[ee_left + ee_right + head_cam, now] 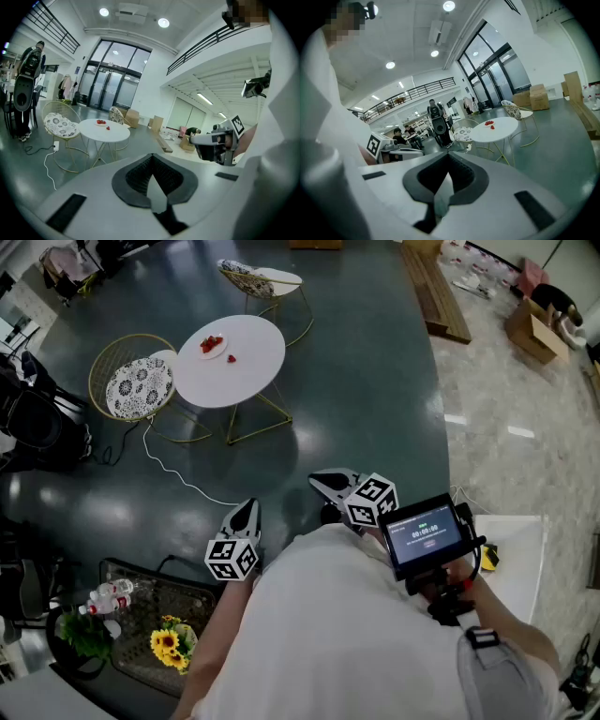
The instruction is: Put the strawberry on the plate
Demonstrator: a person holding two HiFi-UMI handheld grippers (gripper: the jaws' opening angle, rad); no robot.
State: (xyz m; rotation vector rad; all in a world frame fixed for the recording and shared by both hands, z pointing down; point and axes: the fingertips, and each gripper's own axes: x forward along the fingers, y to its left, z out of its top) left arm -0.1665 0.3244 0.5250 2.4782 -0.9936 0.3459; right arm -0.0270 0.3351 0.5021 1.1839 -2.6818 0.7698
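A small red strawberry (232, 358) lies on the round white table (253, 371), just beside a small white plate (207, 352) that carries several other red berries (212, 341). A gold wire chair with a patterned cushion (139, 388) stands against the table's left edge. We stand well apart from it all on the dark green floor (356, 381). Our left gripper (248, 504) has its jaws pressed together with nothing between them. Our right gripper (317, 477) is likewise closed and empty, and both point toward the table.
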